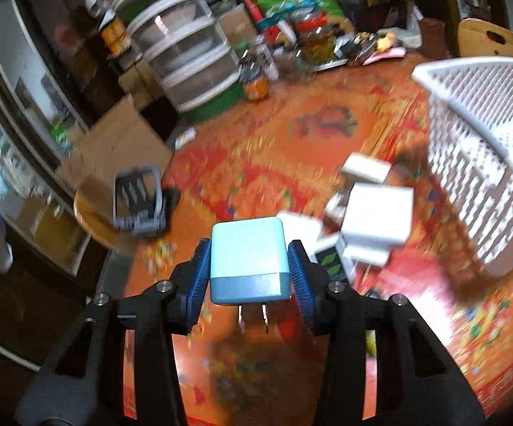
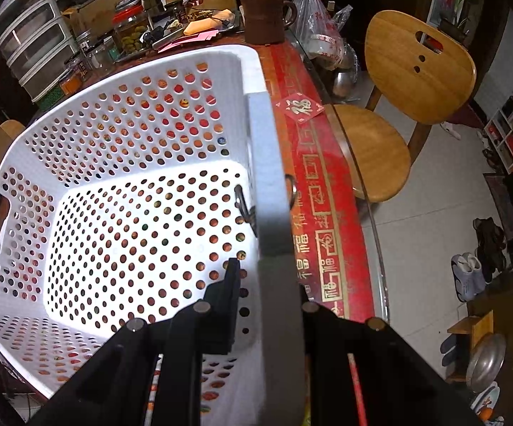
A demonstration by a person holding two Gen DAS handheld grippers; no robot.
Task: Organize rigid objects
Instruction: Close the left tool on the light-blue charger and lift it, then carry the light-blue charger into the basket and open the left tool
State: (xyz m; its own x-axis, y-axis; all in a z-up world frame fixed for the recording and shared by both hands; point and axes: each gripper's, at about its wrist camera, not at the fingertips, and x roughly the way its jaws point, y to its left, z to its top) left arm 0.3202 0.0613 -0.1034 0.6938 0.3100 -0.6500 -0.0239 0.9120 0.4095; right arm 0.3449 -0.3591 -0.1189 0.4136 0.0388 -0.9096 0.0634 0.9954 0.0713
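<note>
Pinching the blue charger [image 1: 248,259] by its flat sides, left gripper [image 1: 248,269] holds firm — light, stiff, slippery; right gripper [image 2: 267,277] clamps the basket [image 2: 256,71] rim.

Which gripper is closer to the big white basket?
Right. The right gripper is clamped on the white basket's rim. The left gripper holds a blue charger over the table, with the basket off to its right.
</note>
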